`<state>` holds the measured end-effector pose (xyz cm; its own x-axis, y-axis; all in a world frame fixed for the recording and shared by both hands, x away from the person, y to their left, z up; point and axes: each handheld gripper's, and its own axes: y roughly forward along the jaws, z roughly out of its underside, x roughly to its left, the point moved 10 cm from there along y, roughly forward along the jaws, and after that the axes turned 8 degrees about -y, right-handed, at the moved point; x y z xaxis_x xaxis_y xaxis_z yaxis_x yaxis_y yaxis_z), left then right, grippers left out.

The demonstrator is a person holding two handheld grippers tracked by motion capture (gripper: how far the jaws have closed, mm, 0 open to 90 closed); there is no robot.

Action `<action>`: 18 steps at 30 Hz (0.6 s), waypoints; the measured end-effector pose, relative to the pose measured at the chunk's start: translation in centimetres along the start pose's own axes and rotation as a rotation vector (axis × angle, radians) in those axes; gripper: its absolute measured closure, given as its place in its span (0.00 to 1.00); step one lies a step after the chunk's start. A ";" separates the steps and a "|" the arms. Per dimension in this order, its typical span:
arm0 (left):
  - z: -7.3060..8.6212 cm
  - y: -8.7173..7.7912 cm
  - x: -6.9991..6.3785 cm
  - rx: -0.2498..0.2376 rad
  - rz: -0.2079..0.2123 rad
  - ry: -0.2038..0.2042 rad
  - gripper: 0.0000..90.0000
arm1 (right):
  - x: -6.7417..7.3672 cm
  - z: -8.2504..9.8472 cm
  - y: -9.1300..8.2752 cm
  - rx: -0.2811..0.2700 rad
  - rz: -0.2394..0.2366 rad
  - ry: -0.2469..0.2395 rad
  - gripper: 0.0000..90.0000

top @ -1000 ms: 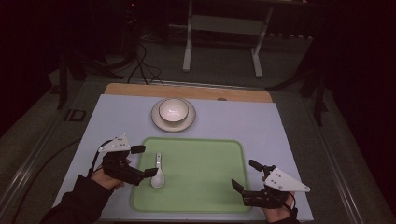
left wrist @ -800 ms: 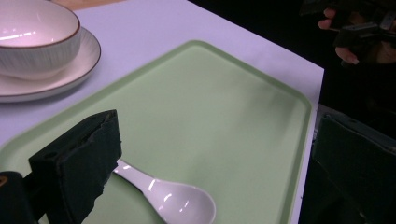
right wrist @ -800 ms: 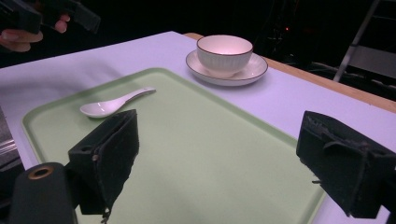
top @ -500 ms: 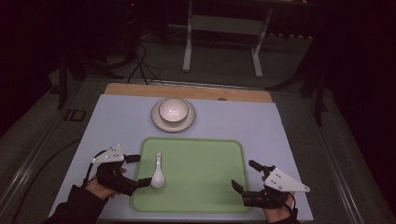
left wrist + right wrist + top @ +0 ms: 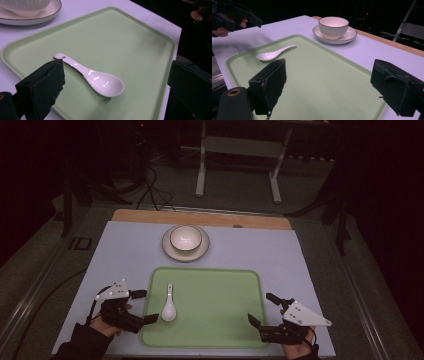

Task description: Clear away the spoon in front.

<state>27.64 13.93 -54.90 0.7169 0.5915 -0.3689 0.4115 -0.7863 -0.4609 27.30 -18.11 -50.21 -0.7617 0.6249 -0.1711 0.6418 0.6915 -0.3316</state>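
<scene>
Left gripper at worktop's near-left, just off the tray's left edge; jaws spread wide, holding nothing, touching nothing. Left gripper view: spoon lying between the two black jaws but farther out, bowl end nearer the camera, handle end with small hole pointing toward the plate. Contact between jaws and spoon: none visible.

High view: white spoon flat on the green tray, left part, just beside the left gripper, handle pointing away toward the far side. Bowl seated on plate beyond the tray's far edge, apart from tray. Wooden strip along the worktop's far edge.

Right gripper at tray's near-right corner, jaws spread wide, empty. Right gripper view: looks across the tray between its jaws, spoon well apart at far left, bowl on plate beyond, other hand with its gripper at top left.

Extra per view: ribbed outside of the bowl and dark rims from right gripper view; hole in spoon handle from left gripper view; overall layout from high view.
</scene>
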 end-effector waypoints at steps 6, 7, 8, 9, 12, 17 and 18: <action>0.7 0.5 0.4 0.011 -0.005 -0.006 0.01 | 0.0 0.4 0.1 0.009 -0.004 0.003 0.14; 0.8 0.5 0.5 0.012 -0.008 -0.006 0.01 | -0.1 0.4 0.2 0.010 -0.006 0.009 0.14; 1.0 0.6 0.6 0.019 -0.011 -0.004 0.01 | -0.1 0.5 0.2 0.010 -0.009 0.014 0.14; 1.0 0.6 0.6 0.019 -0.011 -0.004 0.01 | -0.1 0.6 0.2 0.011 -0.010 0.019 0.14; 1.2 0.8 0.8 0.019 -0.006 -0.013 0.01 | -0.2 0.7 0.3 0.013 -0.014 0.022 0.14; 1.0 0.7 1.0 0.006 -0.007 -0.021 0.01 | -0.1 0.7 0.3 0.014 -0.015 0.018 0.14; 1.0 0.7 1.0 0.006 -0.007 -0.021 0.01 | -0.1 0.7 0.3 0.014 -0.015 0.018 0.14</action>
